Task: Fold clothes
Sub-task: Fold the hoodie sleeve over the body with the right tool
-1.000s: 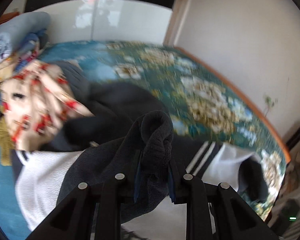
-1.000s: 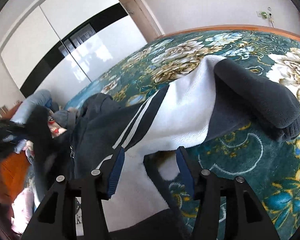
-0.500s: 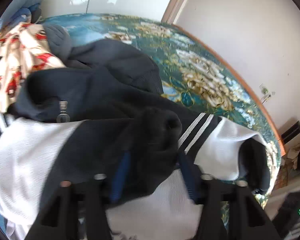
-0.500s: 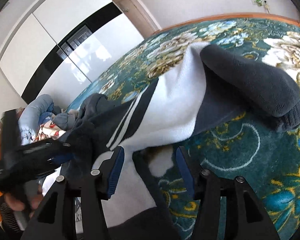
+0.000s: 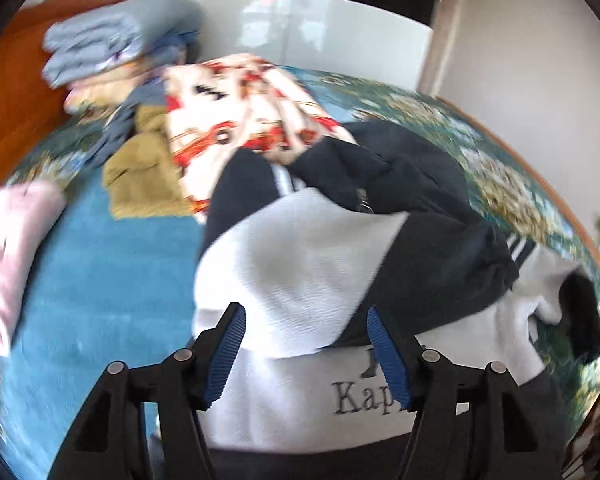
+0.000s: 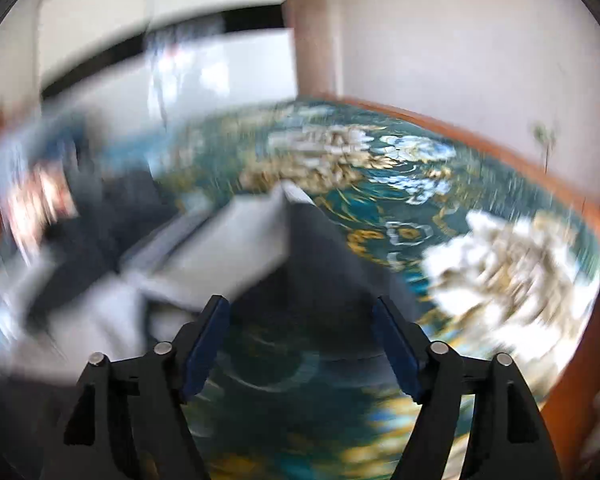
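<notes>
A white and dark navy fleece jacket (image 5: 300, 264) with white stripes and black lettering lies on the bed. One dark sleeve (image 5: 432, 264) is folded across its white chest. My left gripper (image 5: 306, 324) is open and empty just above the jacket's chest. In the blurred right wrist view the jacket's other sleeve (image 6: 324, 248) lies stretched out on the floral bedspread (image 6: 420, 208). My right gripper (image 6: 300, 320) is open and empty, just short of that sleeve's dark cuff end.
A heap of other clothes lies behind the jacket: a cream and red printed piece (image 5: 240, 120), an olive garment (image 5: 144, 172), folded blue-grey laundry (image 5: 112, 44) and a pink item (image 5: 8, 240). A wooden headboard (image 5: 8, 92) is at left; white wardrobe doors (image 5: 320, 32) are behind.
My left gripper has let go of the dark sleeve, which now lies across the jacket's chest, and has pulled back open. My right gripper has swung toward the other sleeve; its view is motion-blurred.
</notes>
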Tool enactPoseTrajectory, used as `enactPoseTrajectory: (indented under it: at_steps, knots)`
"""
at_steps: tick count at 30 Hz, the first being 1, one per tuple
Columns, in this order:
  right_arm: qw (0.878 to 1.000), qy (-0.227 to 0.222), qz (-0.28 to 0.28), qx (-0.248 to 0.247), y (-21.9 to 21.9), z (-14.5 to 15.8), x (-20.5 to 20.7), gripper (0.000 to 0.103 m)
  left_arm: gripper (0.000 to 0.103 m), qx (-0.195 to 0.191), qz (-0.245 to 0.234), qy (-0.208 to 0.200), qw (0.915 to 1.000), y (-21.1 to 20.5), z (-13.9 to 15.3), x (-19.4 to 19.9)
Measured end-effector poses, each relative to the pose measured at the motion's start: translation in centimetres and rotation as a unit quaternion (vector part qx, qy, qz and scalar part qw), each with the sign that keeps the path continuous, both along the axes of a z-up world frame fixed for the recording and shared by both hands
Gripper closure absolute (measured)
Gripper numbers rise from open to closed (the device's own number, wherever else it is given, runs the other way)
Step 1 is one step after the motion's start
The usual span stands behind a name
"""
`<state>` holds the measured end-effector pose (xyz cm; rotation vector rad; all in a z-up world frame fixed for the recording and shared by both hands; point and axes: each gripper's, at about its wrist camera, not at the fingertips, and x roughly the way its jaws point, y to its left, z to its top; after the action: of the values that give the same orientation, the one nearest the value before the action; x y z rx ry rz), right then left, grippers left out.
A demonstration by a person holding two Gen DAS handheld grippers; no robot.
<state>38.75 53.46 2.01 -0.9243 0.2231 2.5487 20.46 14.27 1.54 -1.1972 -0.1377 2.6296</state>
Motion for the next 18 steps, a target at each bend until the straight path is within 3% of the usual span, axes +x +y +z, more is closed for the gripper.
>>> enactPoseTrajectory:
  at_steps: [3, 5, 7, 8, 10, 11, 14, 18]
  knots:
    - [0.996, -0.065, 0.039, 0.046, 0.0, -1.6, -1.5, 0.027, 0.036, 0.027, 0.01, -0.007, 0.9996, -1.5, -0.3, 0.3]
    - [0.992, -0.099, 0.022, 0.074, 0.3, -2.7, -2.5, 0.027, 0.036, 0.03, 0.013, -0.007, 0.9994, -2.0, -0.5, 0.4]
    - [0.991, -0.103, -0.002, 0.088, 1.1, -2.8, -2.4, 0.028, 0.036, 0.028, 0.018, -0.006, 0.9994, -2.8, -0.6, 0.6]
    - [0.993, -0.098, -0.011, 0.065, 1.9, -2.5, -2.2, 0.032, 0.036, 0.029, 0.022, -0.005, 0.9993, -3.2, -0.8, 0.7]
    - [0.994, -0.105, -0.019, 0.005, 3.7, -2.3, -2.2, 0.067, 0.036, 0.042, 0.036, -0.009, 0.9984, -4.7, -1.1, 0.9]
    - [0.994, -0.108, -0.023, -0.023, 4.6, -2.1, -2.3, 0.072, 0.036, 0.051, 0.041, -0.014, 0.9978, -5.3, -1.4, 0.9]
    - [0.99, -0.114, -0.003, -0.088, 5.5, -0.3, -2.4, 0.08, 0.035, 0.074, 0.049, -0.026, 0.9957, -7.0, -2.3, 1.0]
    - [0.976, -0.048, 0.07, -0.201, 4.9, 5.1, -1.8, 0.082, 0.035, 0.093, 0.054, -0.031, 0.9937, -8.6, -3.2, 1.4]
